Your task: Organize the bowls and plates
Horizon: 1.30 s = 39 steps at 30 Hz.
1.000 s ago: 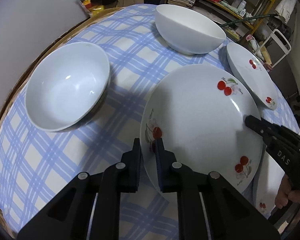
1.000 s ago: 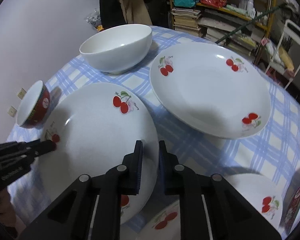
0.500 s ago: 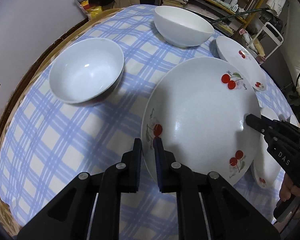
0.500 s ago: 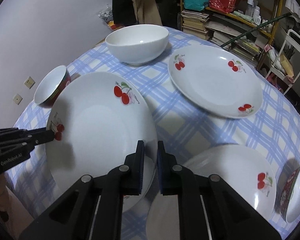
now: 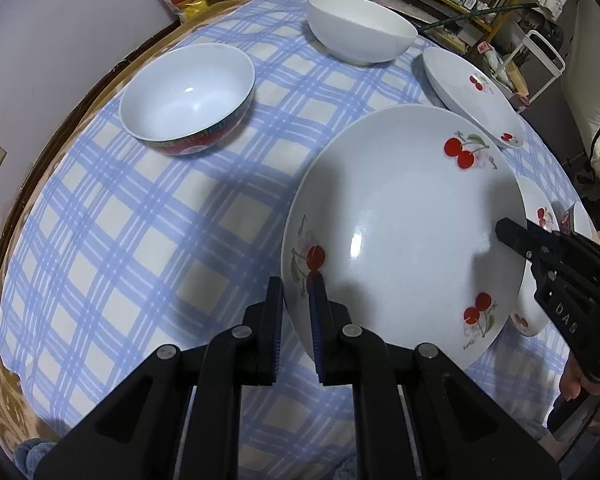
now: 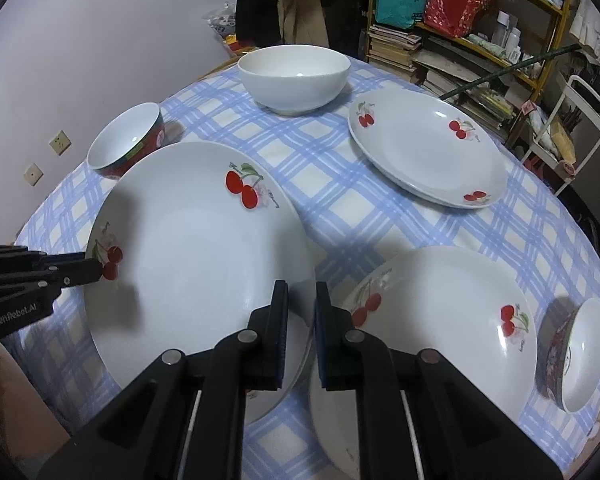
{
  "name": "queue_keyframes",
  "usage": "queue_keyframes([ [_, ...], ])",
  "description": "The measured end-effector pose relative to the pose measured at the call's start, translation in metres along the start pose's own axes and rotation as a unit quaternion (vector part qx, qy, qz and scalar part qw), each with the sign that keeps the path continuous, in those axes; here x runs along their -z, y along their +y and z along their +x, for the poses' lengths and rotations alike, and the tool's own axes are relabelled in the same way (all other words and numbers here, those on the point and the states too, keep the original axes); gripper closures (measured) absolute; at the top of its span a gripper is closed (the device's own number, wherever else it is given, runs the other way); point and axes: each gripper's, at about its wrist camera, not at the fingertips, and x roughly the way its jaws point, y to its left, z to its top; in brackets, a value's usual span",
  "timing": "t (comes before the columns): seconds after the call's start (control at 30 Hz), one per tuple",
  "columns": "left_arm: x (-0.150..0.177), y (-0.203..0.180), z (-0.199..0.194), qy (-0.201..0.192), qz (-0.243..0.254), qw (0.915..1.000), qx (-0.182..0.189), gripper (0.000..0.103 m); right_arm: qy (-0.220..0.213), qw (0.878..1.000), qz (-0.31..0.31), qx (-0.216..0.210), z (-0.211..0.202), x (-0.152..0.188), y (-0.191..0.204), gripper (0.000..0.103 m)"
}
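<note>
Lifted higher since before, cherry plate (image 5: 404, 224) hangs between left gripper (image 5: 296, 296) and right gripper (image 6: 302, 304), both clamped on opposite rims; keep it level.

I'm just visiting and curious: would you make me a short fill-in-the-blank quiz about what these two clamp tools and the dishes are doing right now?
1. Both the left gripper and the right gripper are clamped on the rim of one ____ plate.
2. The fruit painted on that plate is ____.
3. The table is covered by a blue and white ____ tablecloth.
4. The plain white bowl at the far side has ____ inside it.

Missing words: lifted; cherries; checked; nothing
</note>
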Motion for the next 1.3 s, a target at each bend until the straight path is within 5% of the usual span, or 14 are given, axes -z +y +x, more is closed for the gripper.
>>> queue_keyframes([
  [0.43,0.005,0.007,0.015,0.048,-0.021,0.9985,0.012,0.09,0.033,0.996,-0.073,0.049,0.014,0.019,0.02,0.091],
  [0.63,0.003,0.005,0.02,0.05,-0.019,0.9985,0.008,0.09,0.012,0.994,-0.103,0.047,0.008,0.014,0.038,0.098],
  [0.93,0.0,-0.006,-0.006,-0.006,0.017,0.9985,-0.052,0.086,0.009,0.997,-0.054,0.052,0.0,0.012,0.022,0.098],
  [1.3,-0.021,-0.046,-0.033,-0.049,0.072,0.9949,-0.049,0.047,0.0,0.997,0.05,0.054,-0.039,0.011,-0.032,0.089],
])
